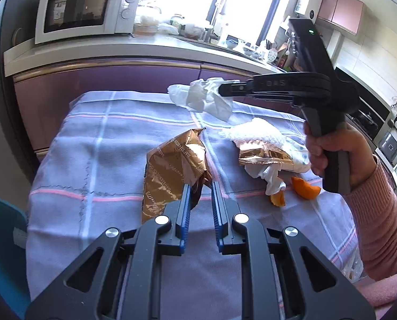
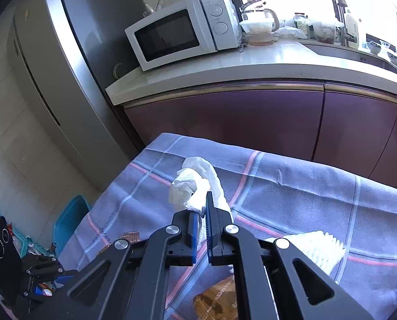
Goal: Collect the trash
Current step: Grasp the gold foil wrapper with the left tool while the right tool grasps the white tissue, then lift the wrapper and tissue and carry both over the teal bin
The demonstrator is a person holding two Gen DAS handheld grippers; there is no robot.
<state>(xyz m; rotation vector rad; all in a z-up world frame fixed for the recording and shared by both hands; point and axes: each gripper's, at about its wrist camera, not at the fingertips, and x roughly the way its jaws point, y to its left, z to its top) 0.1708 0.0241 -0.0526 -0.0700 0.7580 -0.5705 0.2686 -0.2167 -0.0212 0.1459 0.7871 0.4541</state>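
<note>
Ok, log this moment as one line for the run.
left claw: shut on gold wrapper | right claw: shut on white tissue, lifted off tablecloth | left on table: orange peels, wrapper pile

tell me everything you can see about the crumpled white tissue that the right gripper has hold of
The crumpled white tissue looks like thin, soft paper, bunched into loose folds with a longer tail curling over its top. The right gripper is shut on its near edge, the blue-padded jaws pinching the paper. In the left wrist view the tissue hangs off the gripper tip, seemingly lifted clear of the checked tablecloth near the table's far edge. Nothing else visibly touches it.
</note>
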